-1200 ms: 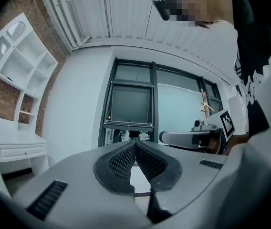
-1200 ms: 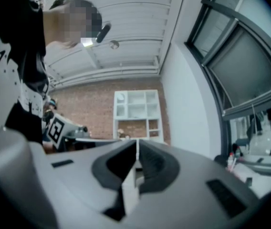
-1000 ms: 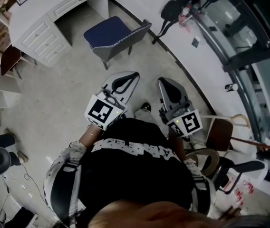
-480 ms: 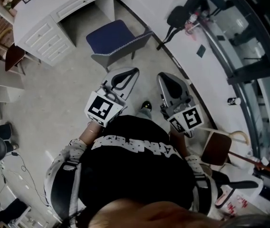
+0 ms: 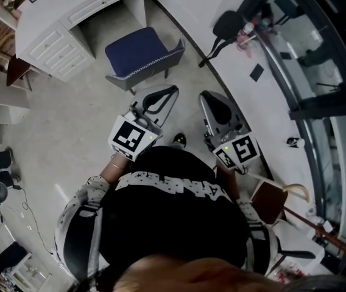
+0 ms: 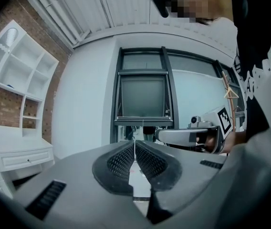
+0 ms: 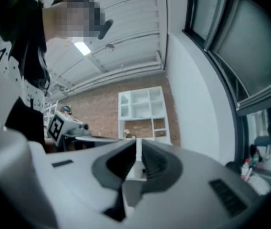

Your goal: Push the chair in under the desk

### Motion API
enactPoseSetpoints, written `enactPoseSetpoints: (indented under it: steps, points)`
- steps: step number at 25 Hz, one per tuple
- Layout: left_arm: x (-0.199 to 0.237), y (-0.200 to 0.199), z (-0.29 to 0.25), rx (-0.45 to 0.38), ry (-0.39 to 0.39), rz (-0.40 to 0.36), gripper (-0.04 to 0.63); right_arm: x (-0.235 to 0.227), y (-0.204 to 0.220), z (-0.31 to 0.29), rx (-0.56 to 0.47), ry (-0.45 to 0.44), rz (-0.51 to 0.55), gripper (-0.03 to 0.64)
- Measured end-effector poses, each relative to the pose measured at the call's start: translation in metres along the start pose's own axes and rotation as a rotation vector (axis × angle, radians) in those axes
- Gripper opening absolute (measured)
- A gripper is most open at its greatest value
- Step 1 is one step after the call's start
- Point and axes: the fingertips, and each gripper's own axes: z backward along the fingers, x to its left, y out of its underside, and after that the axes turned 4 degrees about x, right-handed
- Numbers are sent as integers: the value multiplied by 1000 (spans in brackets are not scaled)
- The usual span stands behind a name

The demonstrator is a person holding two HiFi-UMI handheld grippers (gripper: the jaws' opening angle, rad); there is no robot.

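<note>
— Risk first: desk [image 5: 57, 11] stands at the floor's far-left edge. The chair [image 5: 137, 48] sits just out from its kneehole and looks slightly off-line, so a lopsided shove could ram the drawers.
— And the grippers?
— Left gripper [image 6: 135, 144] is pinched closed and empty, and the right gripper [image 7: 138, 144] is the same (neither touches the chair). Tips that narrow may slip off the backrest.
— Anything unclear?
— The chair legs mostly hide under the seat, the kneehole is shadowed, and neither gripper view shows the chair.
</note>
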Motion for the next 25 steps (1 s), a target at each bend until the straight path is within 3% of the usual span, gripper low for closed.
enactPoseSetpoints:
  steps: [12,25]
  points:
    - [-11,2,-55,45,-90,-4,34,-60,10,13,19,-82,-27,32]
    - [-19,7,-78,101,-164,-59,34,-89,21,16,15,-160,-47,34]
